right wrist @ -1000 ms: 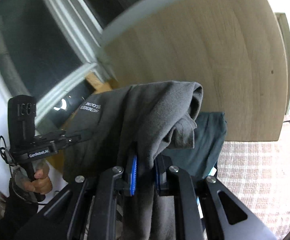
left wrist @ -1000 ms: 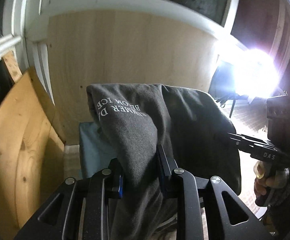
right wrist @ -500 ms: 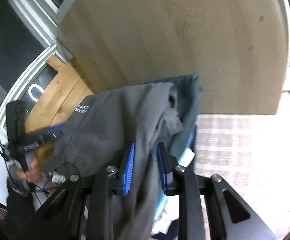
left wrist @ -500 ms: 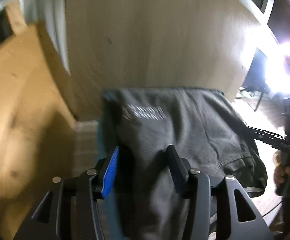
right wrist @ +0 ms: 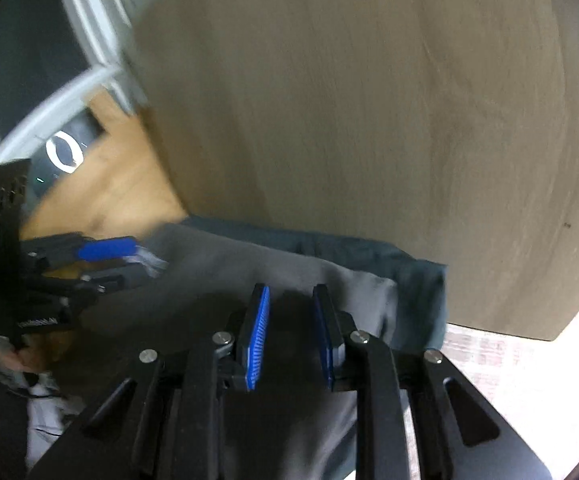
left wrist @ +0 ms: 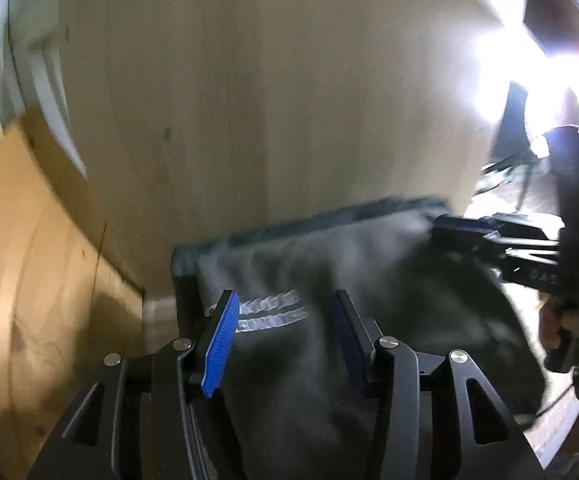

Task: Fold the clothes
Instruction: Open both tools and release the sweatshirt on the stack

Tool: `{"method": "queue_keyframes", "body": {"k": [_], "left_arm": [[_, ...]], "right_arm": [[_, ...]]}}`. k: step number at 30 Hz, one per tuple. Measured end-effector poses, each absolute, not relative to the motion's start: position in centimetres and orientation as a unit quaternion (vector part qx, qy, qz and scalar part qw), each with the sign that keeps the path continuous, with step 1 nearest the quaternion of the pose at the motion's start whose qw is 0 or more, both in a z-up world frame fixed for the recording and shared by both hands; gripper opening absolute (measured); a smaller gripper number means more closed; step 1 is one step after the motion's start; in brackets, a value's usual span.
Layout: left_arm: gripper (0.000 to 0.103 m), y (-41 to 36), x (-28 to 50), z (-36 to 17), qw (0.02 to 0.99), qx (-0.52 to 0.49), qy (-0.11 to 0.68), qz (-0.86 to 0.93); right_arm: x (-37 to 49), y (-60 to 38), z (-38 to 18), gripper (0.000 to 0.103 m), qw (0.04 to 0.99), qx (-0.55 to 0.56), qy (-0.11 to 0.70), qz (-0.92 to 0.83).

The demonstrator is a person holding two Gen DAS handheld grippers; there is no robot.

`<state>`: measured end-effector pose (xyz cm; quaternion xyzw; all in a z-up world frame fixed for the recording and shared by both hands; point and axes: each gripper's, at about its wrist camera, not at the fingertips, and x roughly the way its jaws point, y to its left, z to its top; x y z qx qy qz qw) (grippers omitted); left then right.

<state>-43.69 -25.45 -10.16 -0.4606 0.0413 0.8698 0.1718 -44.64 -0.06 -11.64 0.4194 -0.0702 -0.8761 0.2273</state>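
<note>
A makeshift indoor workspace, likely a room in a home. A pale wooden tabletop (right wrist: 369, 120) fills the centre; at ten o'clock stands a white-framed dark window (right wrist: 49, 60), plywood boards (left wrist: 29, 280) lean at nine o'clock, and checked flooring (right wrist: 509, 360) lies at four o'clock.

Ahead of me stands a pale wooden panel (right wrist: 369, 120), white window frames (right wrist: 89, 32) to its left, and a glaring lamp (left wrist: 529, 76) at right.

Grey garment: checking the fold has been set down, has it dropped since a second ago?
Yes. The grey garment has come down onto the teal garment below the wooden tabletop.
</note>
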Motion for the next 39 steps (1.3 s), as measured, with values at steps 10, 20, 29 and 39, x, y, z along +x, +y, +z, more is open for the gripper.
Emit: {"method": "queue_keyframes", "body": {"k": [10, 20, 29, 39], "left_arm": [[0.046, -29.0, -39.5, -7.9, 0.148, -0.428, 0.01, 0.891], [0.051, -27.5, -30.3, -11.0, 0.164, -0.453, 0.03, 0.876], [0.052, -30.1, -24.4, -9.3, 0.115, -0.435, 0.025, 0.893], [0.074, -24.3, -17.3, -8.8, 0.157, -0.445, 0.031, 0.881]], "right_arm": [[-39.1, 1.9, -8.4, 0.033, 0.237, 0.397, -0.115, -0.879], [-28.0, -1.2, -11.1, 0.052, 0.226, 0.43, -0.041, -0.873], [-17.3, 4.4, -12.6, 0.052, 0.16, 0.471, -0.028, -0.867], [-10.8, 7.7, -10.6, 0.058, 0.004, 0.471, -0.026, -0.882]]}}
